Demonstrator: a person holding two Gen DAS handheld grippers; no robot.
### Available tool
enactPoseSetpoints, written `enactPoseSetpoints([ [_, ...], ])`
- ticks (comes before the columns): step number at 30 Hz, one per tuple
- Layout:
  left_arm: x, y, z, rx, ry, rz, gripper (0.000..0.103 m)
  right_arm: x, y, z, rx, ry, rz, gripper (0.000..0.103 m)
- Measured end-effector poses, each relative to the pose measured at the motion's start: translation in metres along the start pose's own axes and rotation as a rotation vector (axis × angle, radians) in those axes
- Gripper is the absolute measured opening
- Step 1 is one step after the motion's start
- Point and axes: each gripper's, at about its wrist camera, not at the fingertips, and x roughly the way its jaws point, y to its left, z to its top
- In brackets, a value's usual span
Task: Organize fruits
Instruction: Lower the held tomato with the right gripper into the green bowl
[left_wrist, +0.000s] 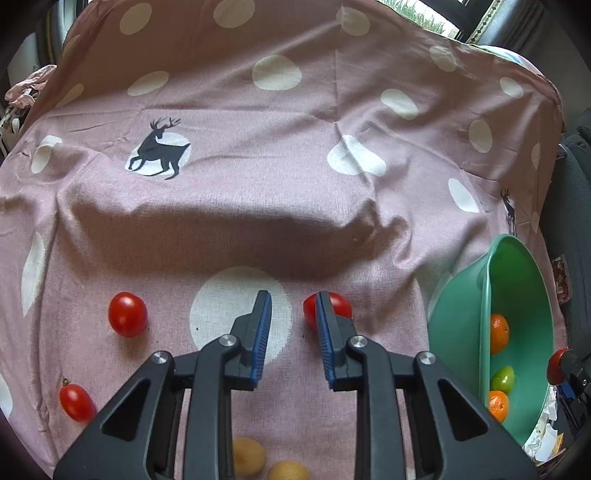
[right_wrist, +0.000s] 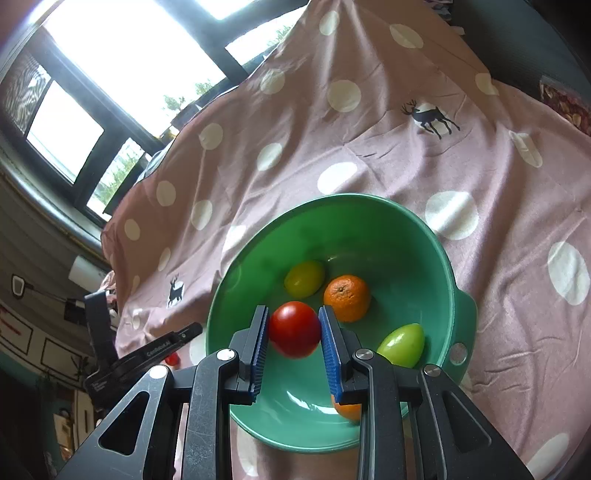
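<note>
right tool (right_wrist: 291, 332) holding red tomato (right_wrist: 294, 329) above green bowl (right_wrist: 369, 206) | left tool (left_wrist: 293, 325) narrow, empty | we fear a bounce-out, probably, if released high

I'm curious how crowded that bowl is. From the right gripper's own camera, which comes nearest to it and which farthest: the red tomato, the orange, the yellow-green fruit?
1. Red tomato, clamped in the right gripper.
2. Orange, just beyond the right finger.
3. Yellow-green fruit, farther back in the bowl.
</note>
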Motion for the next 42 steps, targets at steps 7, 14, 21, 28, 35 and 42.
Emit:
enactPoseSetpoints([
  [7, 0.008, -0.006, 0.006, -0.03, 0.0, -0.069, 0.024, -0.001, -0.005, 0.001, 0.014, 0.001, 0.003, 0.029],
  [14, 0.023, -0.027, 0.0, 0.008, 0.032, -0.084, 0.028, -0.001, -0.008, 0.001, 0.024, 0.002, 0.004, 0.029],
  [21, 0.014, -0.034, -0.004, 0.013, 0.0, -0.061, 0.026, 0.0, -0.009, 0.002, 0.029, 0.008, 0.009, 0.029],
  [28, -0.065, -0.067, -0.014, 0.095, -0.188, -0.176, 0.026, 0.004, -0.013, 0.003, 0.043, 0.023, -0.004, 0.029],
  [35, -0.069, -0.118, -0.041, 0.24, -0.158, -0.231, 0.026, 0.011, -0.019, 0.001, 0.057, 0.049, -0.061, 0.029],
  [42, -0.059, -0.139, -0.059, 0.308, -0.121, -0.226, 0.026, 0.014, -0.026, 0.001, 0.075, 0.054, -0.109, 0.029],
])
